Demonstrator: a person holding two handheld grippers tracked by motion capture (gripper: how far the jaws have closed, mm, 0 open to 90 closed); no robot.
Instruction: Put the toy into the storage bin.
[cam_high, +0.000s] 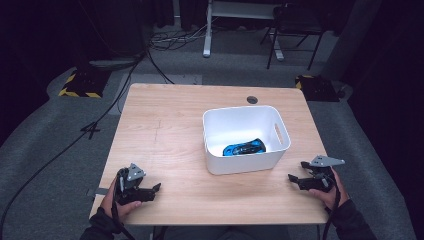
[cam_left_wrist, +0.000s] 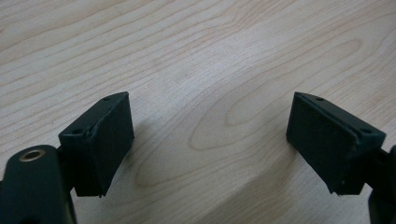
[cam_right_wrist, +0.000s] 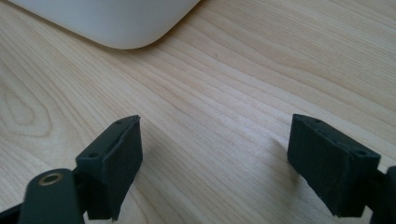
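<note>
A white plastic bin stands right of the middle of the wooden table. Inside it lies a blue and black toy car. My left gripper rests low at the table's front left, held by a hand, open with nothing between its jaws. In the left gripper view its gripper looks down on bare wood grain. My right gripper sits at the front right, just right of the bin, also open and empty. The right gripper view has the gripper over bare wood, with the bin's rounded corner at the top left.
A round cable hole lies in the table's far edge behind the bin. Beyond the table are grey carpet, black cables, a chair and a white desk leg. Bare tabletop spreads left of the bin.
</note>
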